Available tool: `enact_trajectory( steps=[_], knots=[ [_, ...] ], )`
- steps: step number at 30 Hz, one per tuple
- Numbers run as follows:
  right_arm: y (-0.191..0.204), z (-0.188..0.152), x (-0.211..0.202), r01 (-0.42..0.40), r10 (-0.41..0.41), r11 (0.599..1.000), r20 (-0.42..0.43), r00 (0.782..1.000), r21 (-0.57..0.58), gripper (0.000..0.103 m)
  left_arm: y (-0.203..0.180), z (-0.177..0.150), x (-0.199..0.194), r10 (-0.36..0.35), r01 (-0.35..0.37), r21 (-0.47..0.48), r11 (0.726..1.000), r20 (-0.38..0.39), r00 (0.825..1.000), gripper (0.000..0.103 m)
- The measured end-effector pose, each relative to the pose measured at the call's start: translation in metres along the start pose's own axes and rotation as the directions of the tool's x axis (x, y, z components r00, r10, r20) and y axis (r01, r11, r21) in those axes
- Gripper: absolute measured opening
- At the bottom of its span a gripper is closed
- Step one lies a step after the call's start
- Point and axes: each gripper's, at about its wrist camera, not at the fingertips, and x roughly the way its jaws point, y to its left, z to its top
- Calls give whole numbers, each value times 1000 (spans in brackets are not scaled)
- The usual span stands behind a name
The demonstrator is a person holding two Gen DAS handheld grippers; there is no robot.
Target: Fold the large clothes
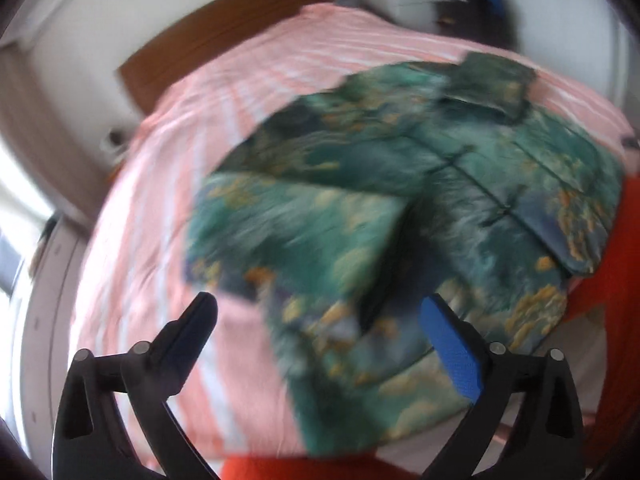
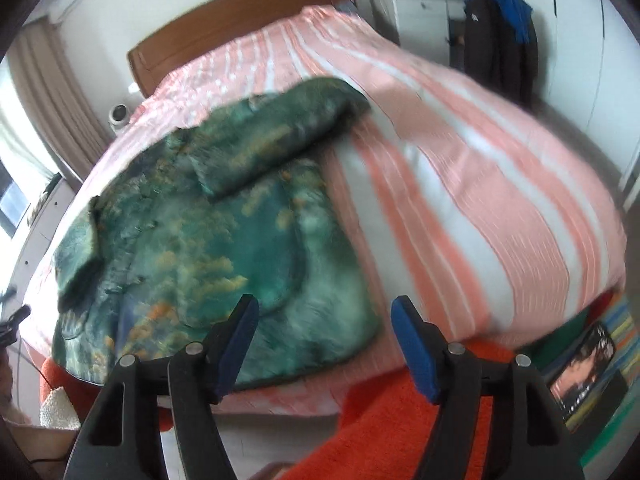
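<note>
A large green shirt (image 1: pixel 400 208) with an orange and blue pattern lies spread on the pink-and-white striped bedcover (image 1: pixel 168 184), its sleeves folded in over the body. The left wrist view is blurred. My left gripper (image 1: pixel 320 312) hangs above the shirt's near hem, jaws wide apart, nothing between them. In the right wrist view the same shirt (image 2: pixel 224 232) lies left of centre on the bedcover (image 2: pixel 480 184). My right gripper (image 2: pixel 326 316) is open above the shirt's near right corner, with nothing between its blue pads.
A brown headboard (image 2: pixel 240 12) closes the bed's far end. Dark and blue clothes (image 2: pixel 500 32) hang by a white cabinet at the back right. An orange cloth (image 2: pixel 380 420) lies below the bed's near edge. A striped rug and a phone (image 2: pixel 584 376) are at the right.
</note>
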Motion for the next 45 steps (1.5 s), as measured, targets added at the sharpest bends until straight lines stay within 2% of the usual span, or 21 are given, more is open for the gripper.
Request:
enact_trajectory(
  steps=[2, 5, 6, 7, 8, 10, 13, 16, 18, 20, 23, 25, 27, 29, 31, 33, 36, 40, 42, 44, 45],
  knots=[
    [12, -2, -5, -29, 30, 999, 14, 999, -28, 69, -15, 19, 47, -54, 58, 50, 997, -82, 995, 102],
    [40, -8, -5, -93, 94, 994, 15, 995, -48, 69, -19, 23, 109, 13, -2, 60, 998, -182, 983, 95],
    [46, -13, -8, -108, 108, 993, 13, 994, -58, 69, -11, 21, 120, 19, -14, 26, 1000, -191, 981, 70],
    [51, -18, -12, -115, 117, 991, 12, 993, -74, 69, 1, 20, 120, -11, 6, -27, 1000, -186, 982, 29],
    [60, -23, -13, -114, 116, 989, 12, 993, -94, 69, 16, 21, 116, -54, 37, -100, 994, -175, 983, 11],
    [67, -34, -18, -95, 99, 986, 19, 995, -138, 69, 58, 20, 86, -96, 75, -241, 968, -75, 993, 10],
    [68, -46, -25, -39, 50, 980, 52, 997, -194, 69, 122, 10, 51, -15, 25, -408, 913, 26, 1000, 10],
    [75, -50, -27, -14, 33, 972, 75, 997, -235, 69, 217, -28, 26, 107, -56, -642, 765, 41, 993, 12],
    [81, -47, -26, -26, 48, 967, 81, 996, -252, 69, 281, -70, 20, 221, -168, -773, 612, -36, 975, 12],
    [91, -44, -24, -56, 80, 964, 83, 993, -260, 69, 329, -114, 25, 295, -283, -842, 459, -157, 943, 19],
    [103, -39, -20, -98, 121, 955, 68, 990, -281, 69, 377, -189, 49, 279, -458, -857, 236, -392, 877, 30],
    [107, -32, -15, -121, 140, 948, 44, 989, -295, 69, 383, -218, 58, 237, -494, -852, 173, -451, 860, 42],
    [107, -19, -10, -131, 144, 943, 22, 989, -307, 69, 377, -240, 56, 220, -475, -871, 124, -442, 869, 55],
    [105, 1, -3, -112, 123, 938, 13, 992, -328, 82, 364, -242, 52, 224, -448, -886, 119, -415, 882, 64],
    [104, 28, 12, -58, 72, 924, 22, 997, -377, 87, 345, -236, 47, 229, -423, -894, 147, -385, 894, 67],
    [113, 49, 33, 3, 10, 892, 26, 1000, -451, 87, 321, -217, 45, 221, -386, -902, 194, -343, 913, 70],
    [138, 76, 91, 55, -81, 780, -13, 997, -623, 87, 280, -185, 27, 219, -326, -907, 268, -272, 937, 77],
    [164, 86, 164, 83, -133, 679, -11, 991, -730, 87, 228, -138, 3, 217, -281, -871, 403, -207, 954, 81],
    [165, 90, 194, 98, -161, 673, -15, 987, -733, 81, 204, -118, 4, 209, -273, -842, 465, -195, 958, 81],
    [152, 106, 198, 61, -114, 753, -39, 993, -655, 35, 186, -105, 3, 194, -259, -821, 509, -183, 964, 81],
    [142, 118, 189, 48, -89, 802, -40, 995, -596, 26, 179, -99, 0, 185, -241, -814, 529, -167, 969, 81]
  ],
)
